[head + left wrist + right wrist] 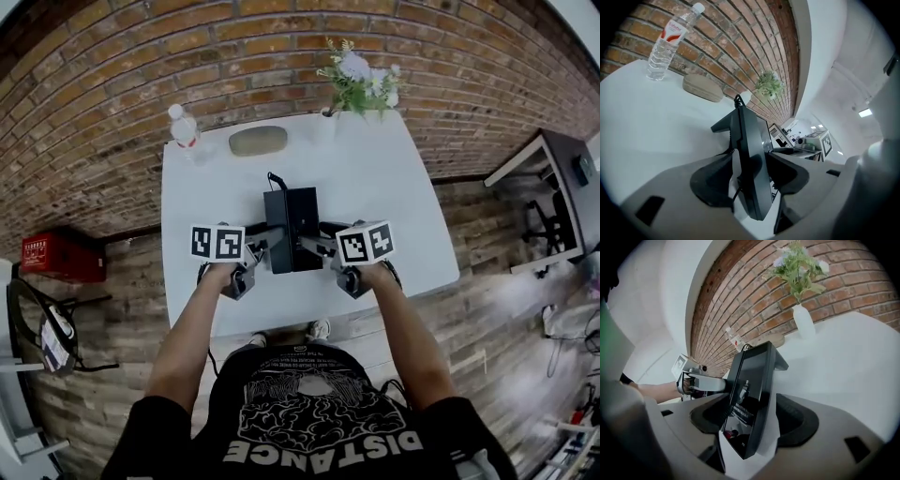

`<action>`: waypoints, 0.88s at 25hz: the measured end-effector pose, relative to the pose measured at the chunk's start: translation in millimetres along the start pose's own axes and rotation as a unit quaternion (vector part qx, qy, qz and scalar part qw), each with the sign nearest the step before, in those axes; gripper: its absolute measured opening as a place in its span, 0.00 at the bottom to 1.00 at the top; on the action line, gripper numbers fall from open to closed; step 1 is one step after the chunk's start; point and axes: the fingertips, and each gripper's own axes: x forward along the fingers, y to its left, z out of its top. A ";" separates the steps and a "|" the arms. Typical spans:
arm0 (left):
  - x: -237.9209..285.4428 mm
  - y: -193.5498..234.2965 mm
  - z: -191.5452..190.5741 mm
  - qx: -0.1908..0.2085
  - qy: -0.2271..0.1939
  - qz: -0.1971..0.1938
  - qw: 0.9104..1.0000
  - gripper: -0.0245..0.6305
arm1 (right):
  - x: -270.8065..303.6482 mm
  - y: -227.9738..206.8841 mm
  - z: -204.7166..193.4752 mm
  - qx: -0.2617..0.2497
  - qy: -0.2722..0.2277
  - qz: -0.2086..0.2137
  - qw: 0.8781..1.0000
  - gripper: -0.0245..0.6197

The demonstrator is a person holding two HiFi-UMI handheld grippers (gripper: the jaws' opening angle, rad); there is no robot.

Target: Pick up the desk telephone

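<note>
- The desk telephone (pixel 291 228) sits near the middle of the white surface (pixel 398 202), well apart from the water bottle (pixel 185 128) and the vase of flowers (pixel 359 84) at the far edge.
- The left hand-held gripper (pixel 750 174) has its jaws wide, straddling the telephone's left edge; bare surface shows between one pad and the casing, so it is not gripping.
- The right hand-held gripper (pixel 752 422) is likewise wide, with the telephone's right edge between its jaws and a gap on either side.
- The step in hand looks like lining up for a two-sided grasp.
- Next, both sets of jaws need to close together on the edges, then lift evenly so the telephone stays level.
</note>
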 end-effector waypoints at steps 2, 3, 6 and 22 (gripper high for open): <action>4.7 -1.7 -3.8 -0.009 0.006 -0.007 1.000 0.37 | 7.8 0.6 -5.0 0.002 0.013 0.013 1.000 0.48; 7.8 -2.9 -5.0 -0.013 0.008 -0.011 1.000 0.37 | 10.2 0.0 -6.9 0.004 0.016 0.017 1.000 0.48; 14.4 -3.4 -2.0 -0.022 -0.003 -0.012 1.000 0.37 | 16.0 -2.8 -8.7 0.008 0.021 0.024 0.999 0.48; 20.9 0.5 4.2 -0.060 -0.037 0.023 0.997 0.34 | 23.1 -3.6 -7.4 0.032 0.025 0.037 0.998 0.47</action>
